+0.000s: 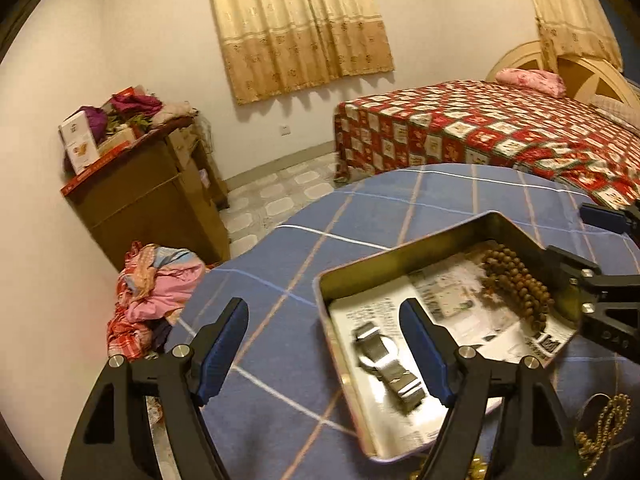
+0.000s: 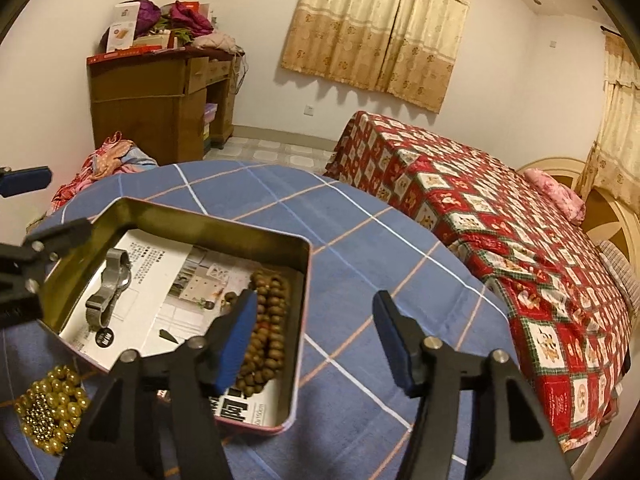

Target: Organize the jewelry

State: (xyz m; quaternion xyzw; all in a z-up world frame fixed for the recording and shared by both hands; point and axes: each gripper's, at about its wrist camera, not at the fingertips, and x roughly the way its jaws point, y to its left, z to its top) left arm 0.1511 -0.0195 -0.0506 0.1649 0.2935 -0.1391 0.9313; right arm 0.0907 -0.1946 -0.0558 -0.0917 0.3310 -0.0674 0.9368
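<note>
Hovering: left tongs [image 1: 324, 344] and right tongs [image 2: 316, 336], both above the counter [image 2: 360, 216], which wears a blue plaid cloth.
Left tongs: spread wide, nothing between the blue pads; one finger [image 1: 424, 354] hangs over the tin's near end, the other over bare cloth.
Right tongs: spread wide, holding nothing; one finger [image 2: 238, 338] sits above the beads, the other over cloth outside the tin.
Tin [image 2: 224, 224]: open rectangular metal box on the counter, floor lined with printed paper.
Watch [image 2: 108, 292]: grey metal band, lying inside the tin at the end nearest the left tongs; slightly blurred in the left view.
Wooden bead strand [image 2: 268, 332]: brown, coiled inside the tin at the opposite end, against the wall.
Gold bead necklace [image 2: 54, 408]: heaped on the cloth just outside the tin, near its corner.
Background: bed [image 2: 520, 240] with red patterned cover, wooden cabinet [image 2: 160, 96] piled with boxes and clothes.
</note>
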